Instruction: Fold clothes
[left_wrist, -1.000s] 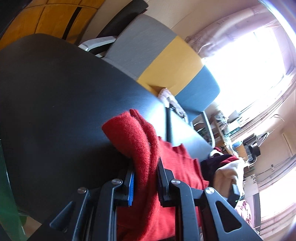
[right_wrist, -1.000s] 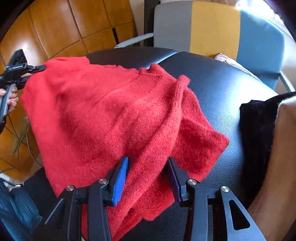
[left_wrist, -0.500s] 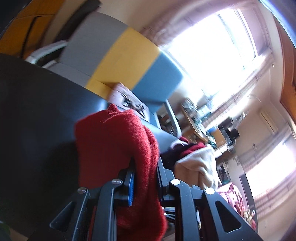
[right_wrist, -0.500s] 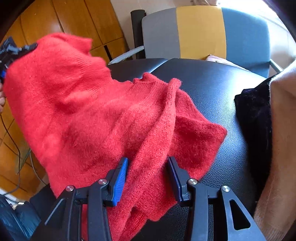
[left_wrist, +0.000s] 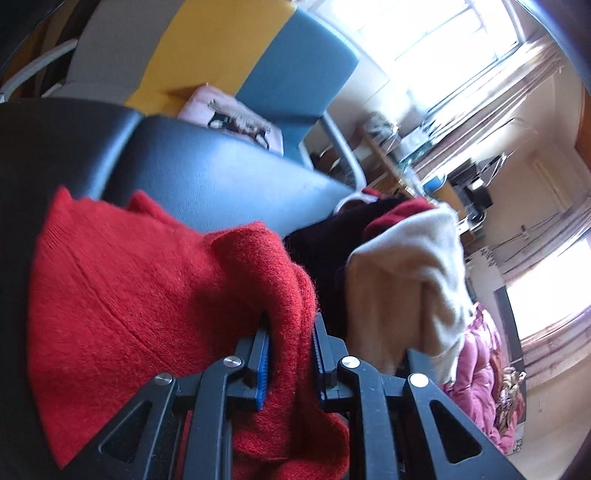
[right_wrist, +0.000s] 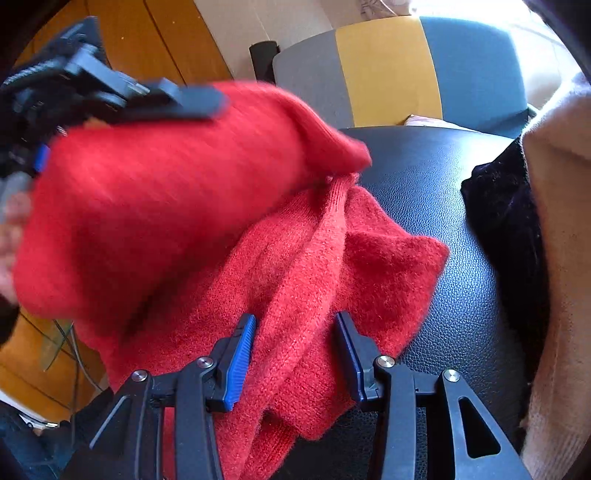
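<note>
On the black leather seat lies the red sweater. The left gripper, angled downward, clamps a raised fold of it; the right gripper tilts down at the near edge, fabric between its parted jaws, pressing unclear.

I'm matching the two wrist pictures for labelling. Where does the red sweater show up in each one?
Left wrist: the red sweater fills lower left, pinched in the left gripper.
Right wrist: it spans left and centre, between the right gripper fingers.
Shared landmark: the grey, yellow and blue chair.
</note>
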